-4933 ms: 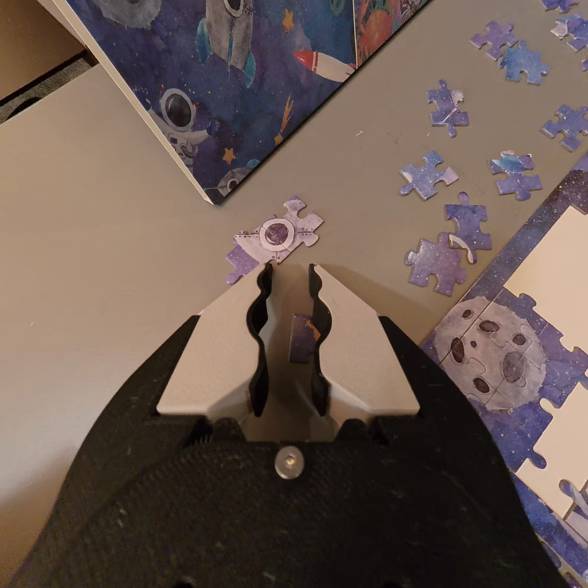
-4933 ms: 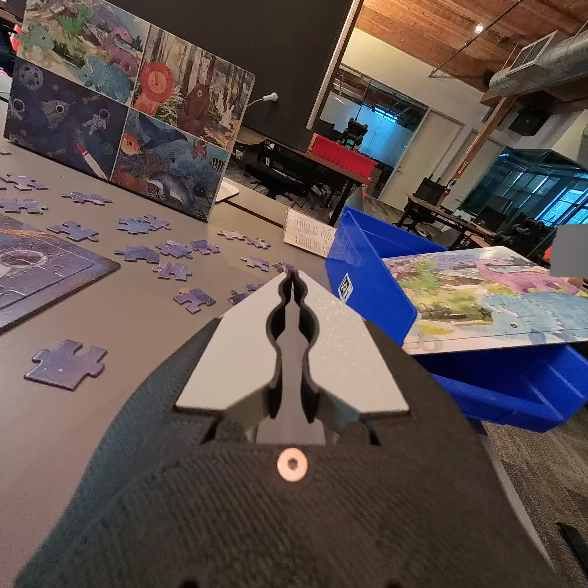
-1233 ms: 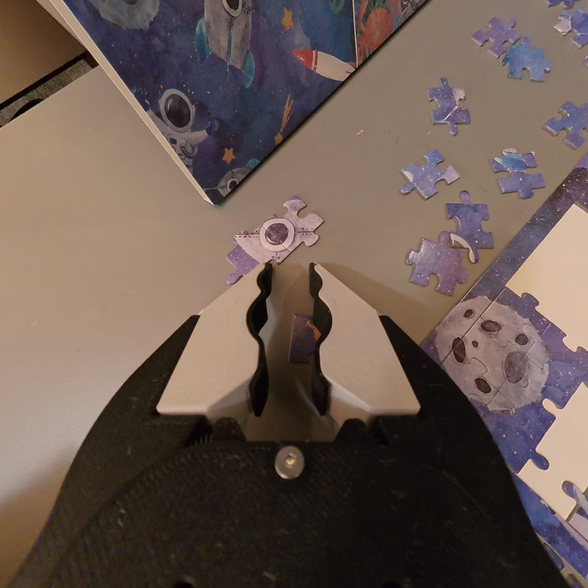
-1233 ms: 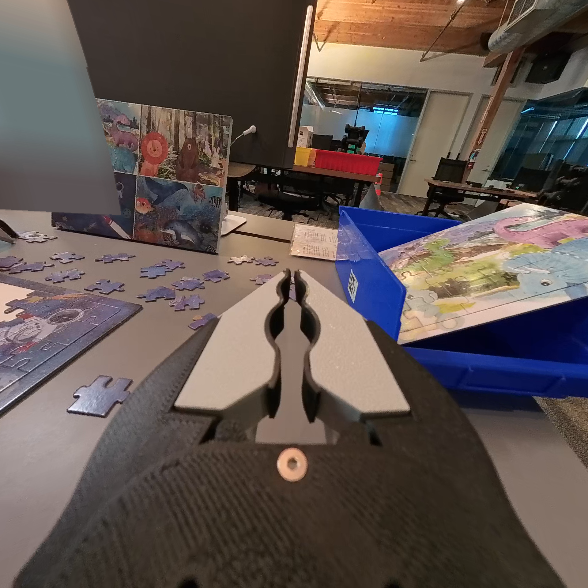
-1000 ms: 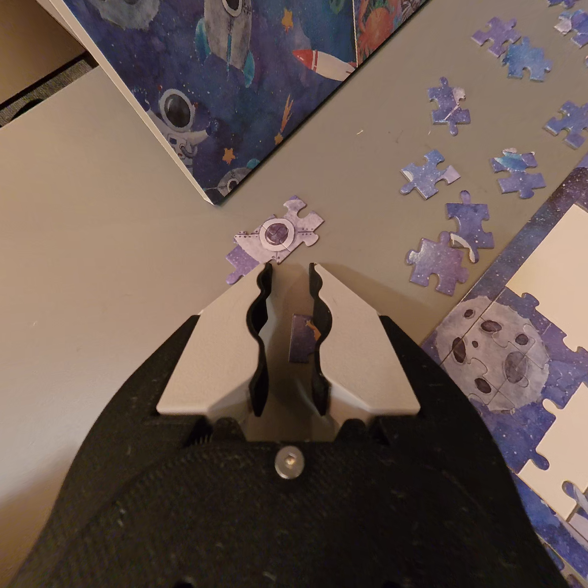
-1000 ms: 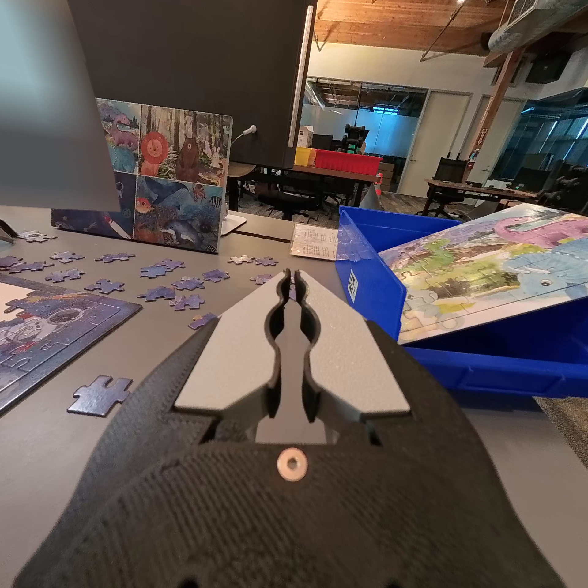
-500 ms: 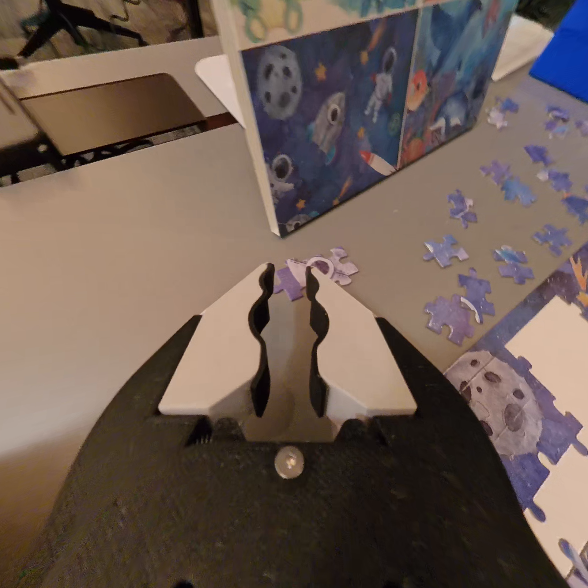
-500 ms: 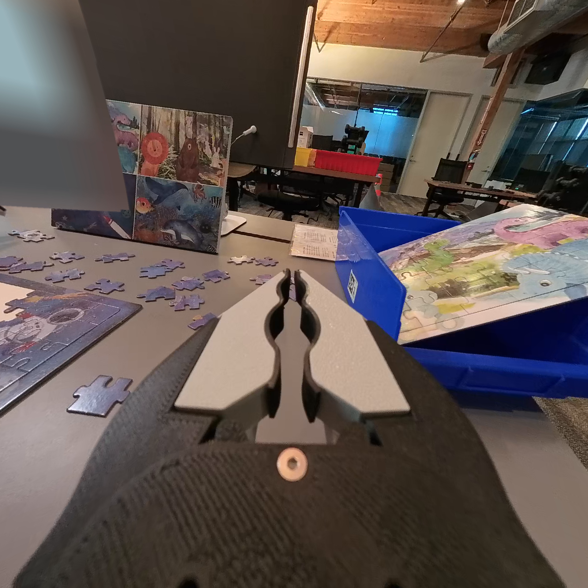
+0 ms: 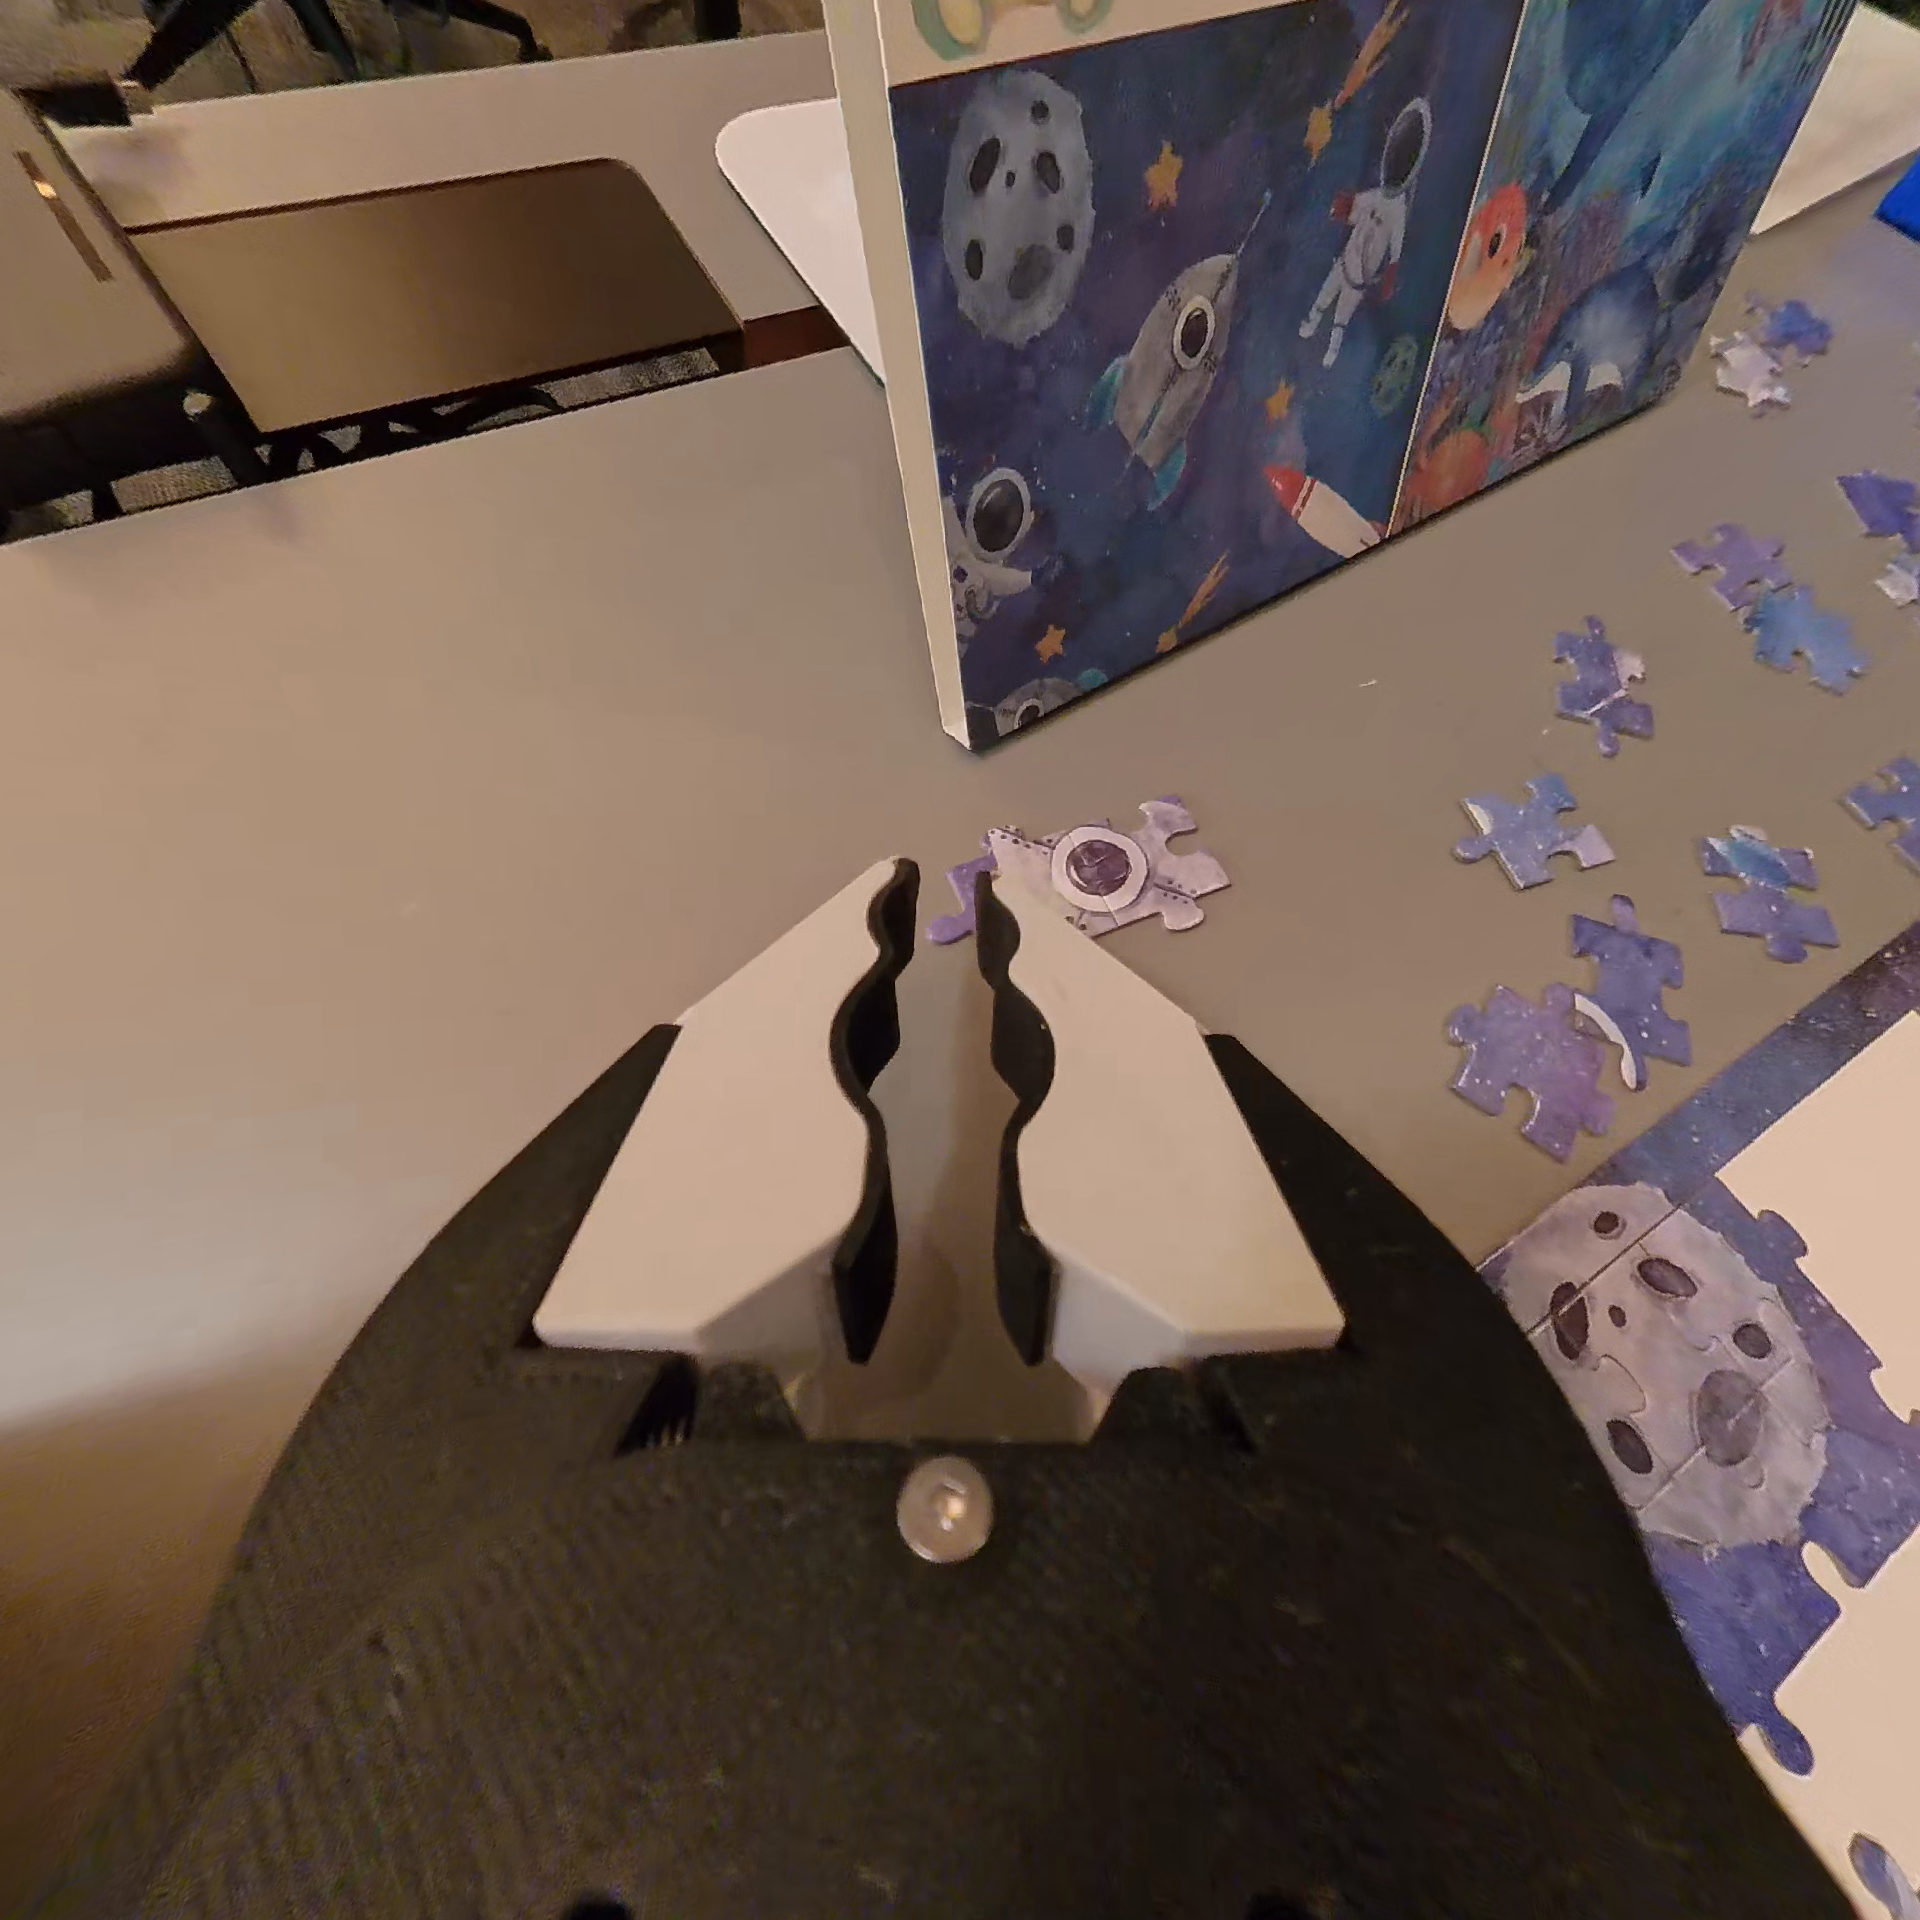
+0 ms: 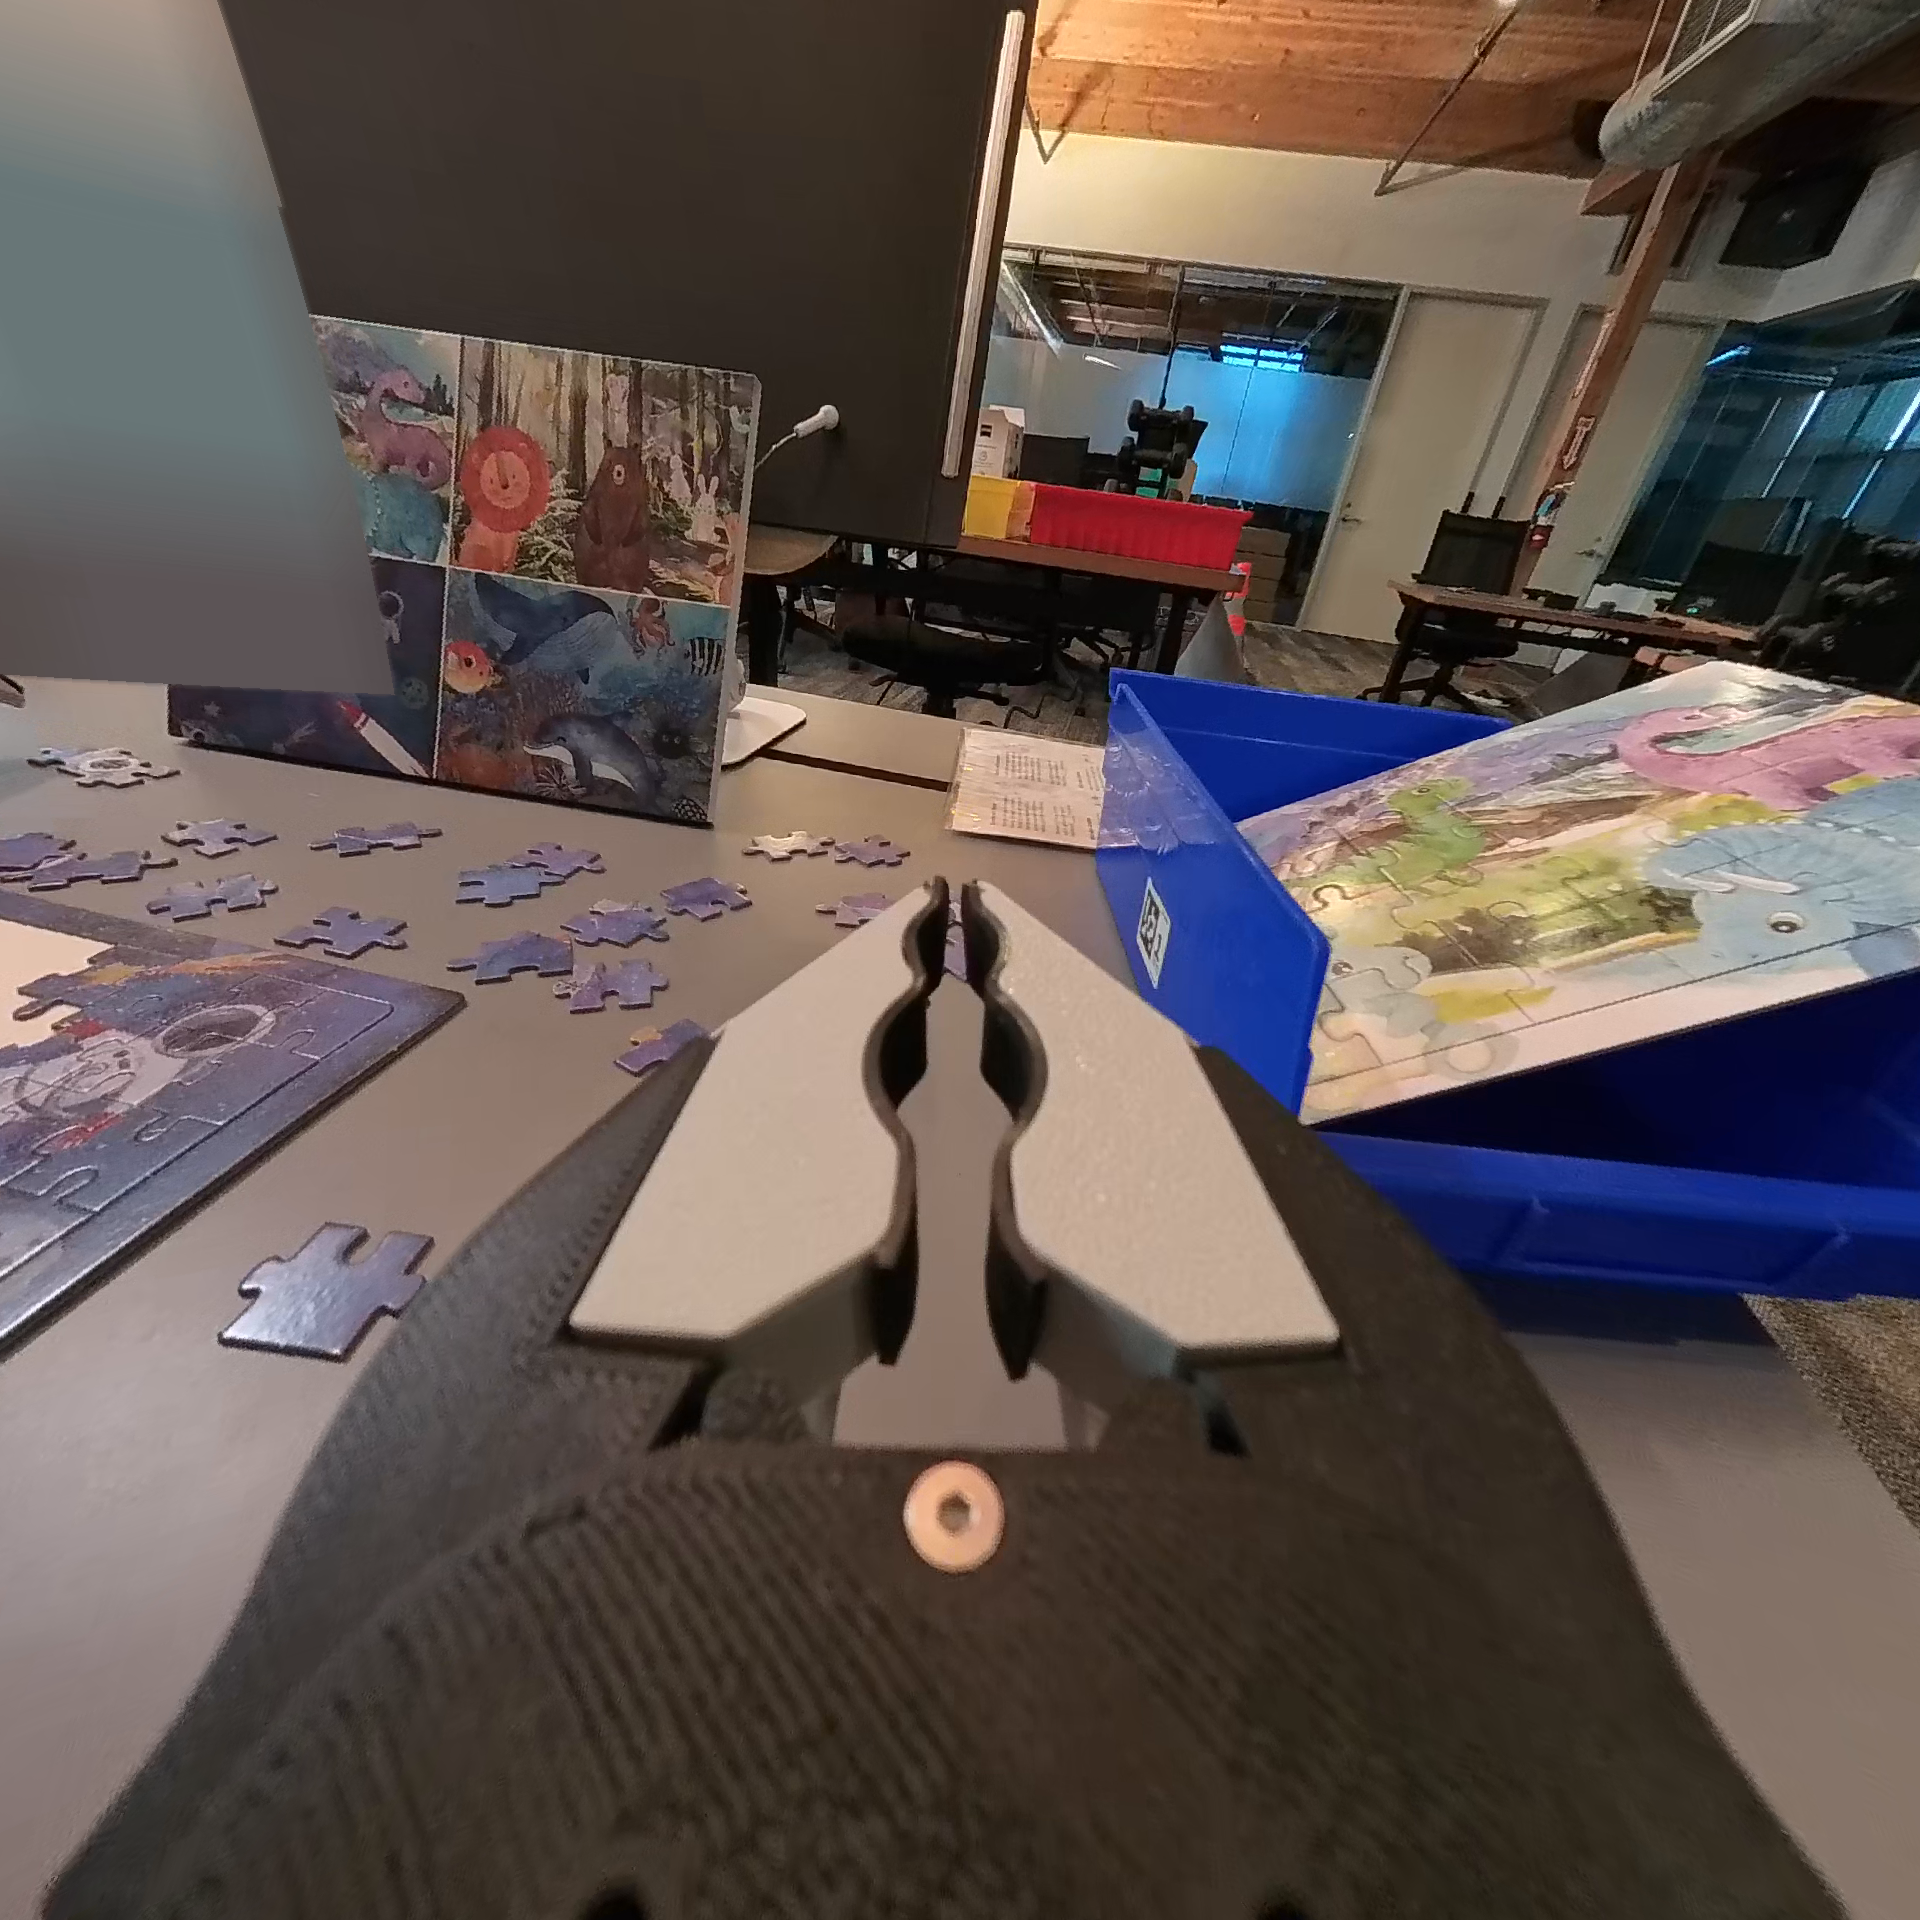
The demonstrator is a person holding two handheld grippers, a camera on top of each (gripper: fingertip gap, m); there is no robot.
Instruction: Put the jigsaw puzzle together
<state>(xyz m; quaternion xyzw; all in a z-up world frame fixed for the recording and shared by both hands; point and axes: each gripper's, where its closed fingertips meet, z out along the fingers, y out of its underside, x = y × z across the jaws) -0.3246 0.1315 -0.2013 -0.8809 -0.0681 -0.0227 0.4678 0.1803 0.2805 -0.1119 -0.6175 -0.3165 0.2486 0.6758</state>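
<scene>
The left claw [image 9: 948, 896] is lifting back from the table [image 9: 416, 727], its jaws narrowing on nothing beside the porthole puzzle piece [image 9: 1101, 868], while the right claw [image 10: 954, 891] is staying closed and empty.

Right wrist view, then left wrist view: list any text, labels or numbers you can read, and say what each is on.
Printed sheet in a clear sleeve on the table: rows of print, too small to read.
White label on the blue bin: black marks, too blurred to read.
Left wrist view: no writing shows; the puzzle box carries pictures only.
</scene>
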